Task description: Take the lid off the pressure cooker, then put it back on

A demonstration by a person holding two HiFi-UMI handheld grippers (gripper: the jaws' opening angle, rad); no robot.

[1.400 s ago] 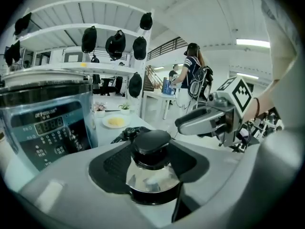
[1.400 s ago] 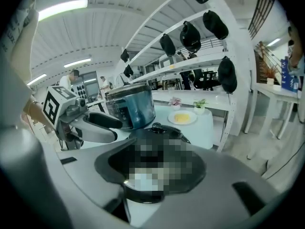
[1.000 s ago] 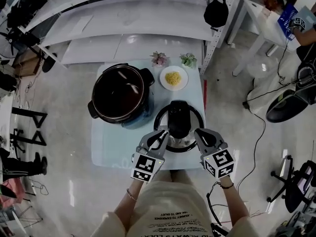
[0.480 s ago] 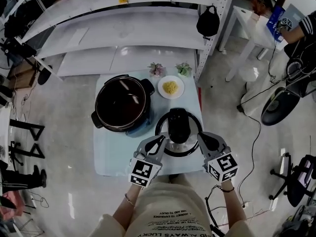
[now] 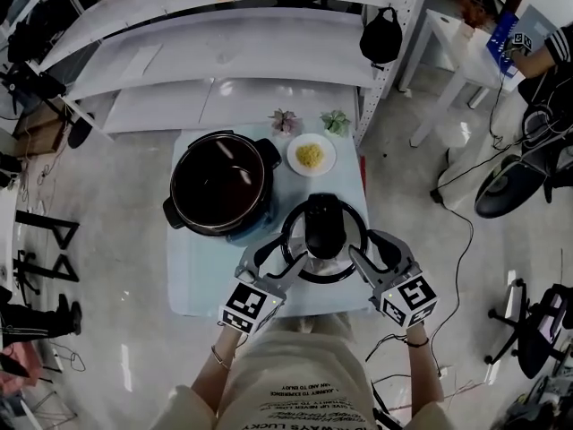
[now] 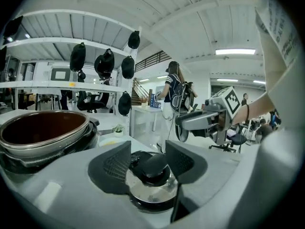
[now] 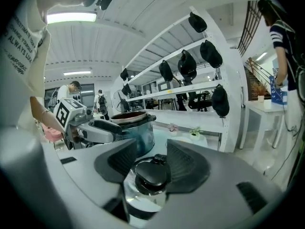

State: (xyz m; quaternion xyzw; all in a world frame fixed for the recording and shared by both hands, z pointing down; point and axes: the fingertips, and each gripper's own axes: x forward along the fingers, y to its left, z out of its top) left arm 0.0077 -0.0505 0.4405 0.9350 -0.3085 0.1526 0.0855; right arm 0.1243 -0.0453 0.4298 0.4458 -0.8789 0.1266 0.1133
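1. Head view: the lid [image 5: 322,240] lies on the desk [image 5: 192,276], just beside the open pressure cooker [image 5: 219,182]. The left tongs [image 5: 286,256] and right tongs [image 5: 365,256] flank its handle, no longer shut as they were a moment before.
2. Left gripper view: we see the left tongs [image 6: 147,157] opening, pads apart and clear of the lid's knob, which shows between them.
3. Right gripper view: the right tongs [image 7: 151,160] are likewise opening around the knob without touching it. We judge the removal done; refitting the lid remains.
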